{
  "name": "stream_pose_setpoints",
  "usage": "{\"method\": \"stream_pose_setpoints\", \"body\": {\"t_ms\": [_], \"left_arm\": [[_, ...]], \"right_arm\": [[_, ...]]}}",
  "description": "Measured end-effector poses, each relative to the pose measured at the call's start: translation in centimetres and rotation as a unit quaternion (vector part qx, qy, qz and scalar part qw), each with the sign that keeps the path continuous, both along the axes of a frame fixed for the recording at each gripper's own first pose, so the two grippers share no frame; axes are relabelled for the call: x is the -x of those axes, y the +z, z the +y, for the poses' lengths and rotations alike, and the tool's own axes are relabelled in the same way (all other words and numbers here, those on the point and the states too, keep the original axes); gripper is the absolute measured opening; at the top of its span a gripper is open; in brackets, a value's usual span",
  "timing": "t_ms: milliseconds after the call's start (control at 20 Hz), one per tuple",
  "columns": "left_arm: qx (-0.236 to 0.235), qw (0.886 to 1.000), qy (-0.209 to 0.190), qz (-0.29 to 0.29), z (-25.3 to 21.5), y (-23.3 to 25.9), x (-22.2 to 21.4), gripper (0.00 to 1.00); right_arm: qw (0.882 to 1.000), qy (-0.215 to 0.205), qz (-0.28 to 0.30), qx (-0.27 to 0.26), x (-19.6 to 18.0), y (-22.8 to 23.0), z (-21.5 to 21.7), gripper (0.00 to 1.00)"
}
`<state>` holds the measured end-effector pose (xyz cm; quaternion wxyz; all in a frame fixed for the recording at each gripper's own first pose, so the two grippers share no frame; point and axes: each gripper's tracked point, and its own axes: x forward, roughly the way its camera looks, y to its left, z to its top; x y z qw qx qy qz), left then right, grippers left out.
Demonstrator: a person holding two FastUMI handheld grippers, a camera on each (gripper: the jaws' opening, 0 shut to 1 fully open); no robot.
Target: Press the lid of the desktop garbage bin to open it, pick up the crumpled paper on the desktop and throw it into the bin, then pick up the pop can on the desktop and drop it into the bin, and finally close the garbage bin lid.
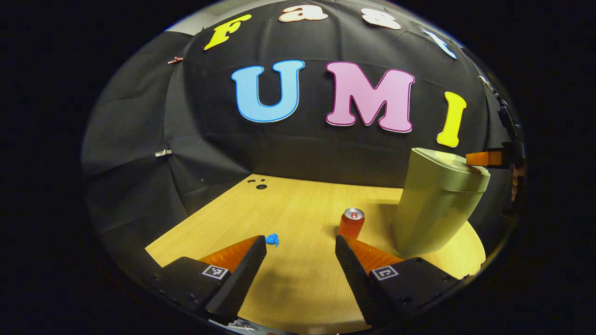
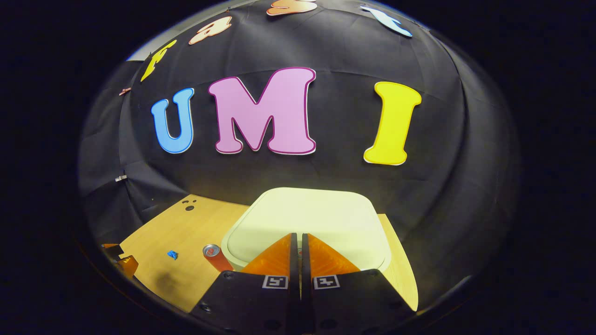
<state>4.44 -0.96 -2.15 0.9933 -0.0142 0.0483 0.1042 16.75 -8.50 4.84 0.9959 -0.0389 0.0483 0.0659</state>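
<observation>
The garbage bin [image 1: 435, 204] stands upright on the wooden table [image 1: 298, 288], at the right of the left gripper view, its lid [image 2: 307, 223] shut flat, and there's the right gripper [image 2: 298, 237] sitting right on top of it: in the right gripper view its two fingers are pressed together with barely a sliver between them, tips resting on the near part of the lid and gripping nothing. From the left gripper view the same tool shows as a tip touching the lid's top edge at the far right. Just left of the bin, close to its base but apart from it, the pop can [image 1: 351, 223] stands upright, top facing up. Further left lies the crumpled paper [image 1: 272, 239], a small blue wad on the bare tabletop, well apart from the can. Down in front, the left gripper [image 1: 300, 244] hangs above the table with its fingers spread wide and empty; the paper sits just beyond its left fingertip, the can just beyond its right one, the open tabletop between them. Behind everything, the black cloth wall [image 1: 298, 149] closes off the booth.
</observation>
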Motion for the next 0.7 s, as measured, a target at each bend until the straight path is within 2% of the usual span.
{"method": "stream_pose_setpoints", "body": {"t_ms": [300,550,700], "left_arm": [[-0.008,1.0,-0.015,0.001,0.4,0.9,-1.7,0.96],[-0.022,0.999,-0.043,0.014,1.3,0.4,-2.7,0.96],[-0.021,0.998,-0.059,0.014,2.3,0.7,-3.5,0.96]], "right_arm": [[0.999,-0.004,0.008,-0.036,0.0,-0.2,0.0,0.05],[1.0,-0.025,-0.004,-0.013,0.0,-0.3,0.1,0.05],[0.998,-0.048,-0.03,-0.008,0.0,-0.1,0.0,0.06]]}}
